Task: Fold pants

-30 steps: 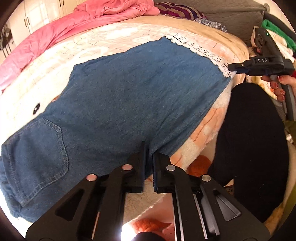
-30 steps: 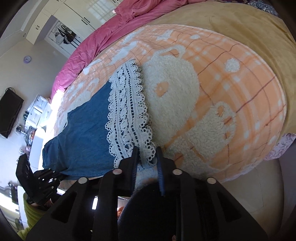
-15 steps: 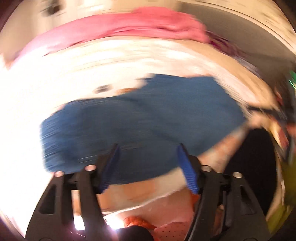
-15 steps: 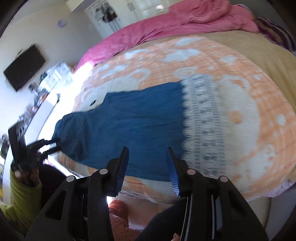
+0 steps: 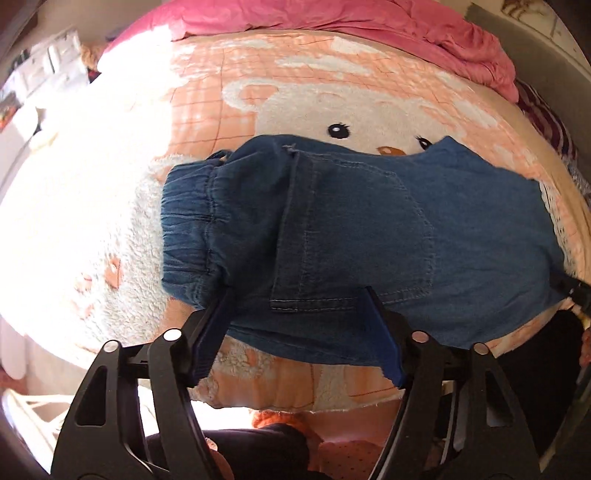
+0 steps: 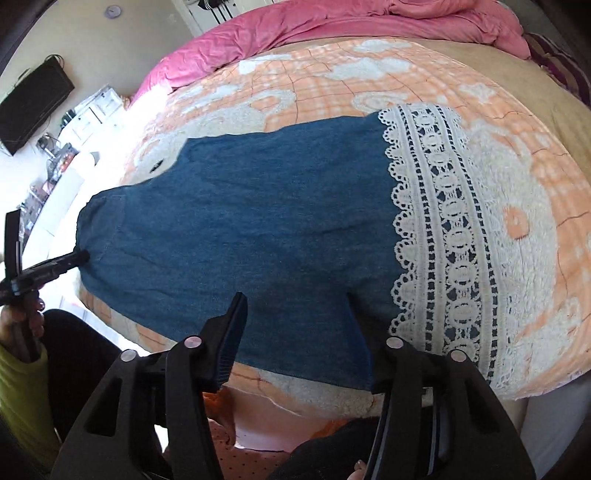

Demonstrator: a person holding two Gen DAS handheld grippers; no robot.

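Observation:
Blue denim pants [image 5: 351, 236] lie flat across the orange bear blanket, elastic waistband [image 5: 188, 229] at the left, back pocket facing up. In the right wrist view the pants [image 6: 240, 229] end in a white lace hem [image 6: 443, 236] on the right. My left gripper [image 5: 299, 295] is open, its fingers over the near edge by the pocket. My right gripper [image 6: 299, 299] is open over the near edge of the leg, left of the lace. The left gripper also shows in the right wrist view [image 6: 79, 257], at the waist end.
The orange and white bear blanket [image 5: 295, 92] covers the bed. A pink duvet [image 6: 314, 26] is bunched along the far side. The bed's near edge runs just below both grippers. A black monitor [image 6: 29, 107] and cluttered shelves stand at the far left.
Both grippers were shut on the pants' near edge one second ago; both have let go and opened. The left one moved towards the waistband, the right one from the lace towards the leg.

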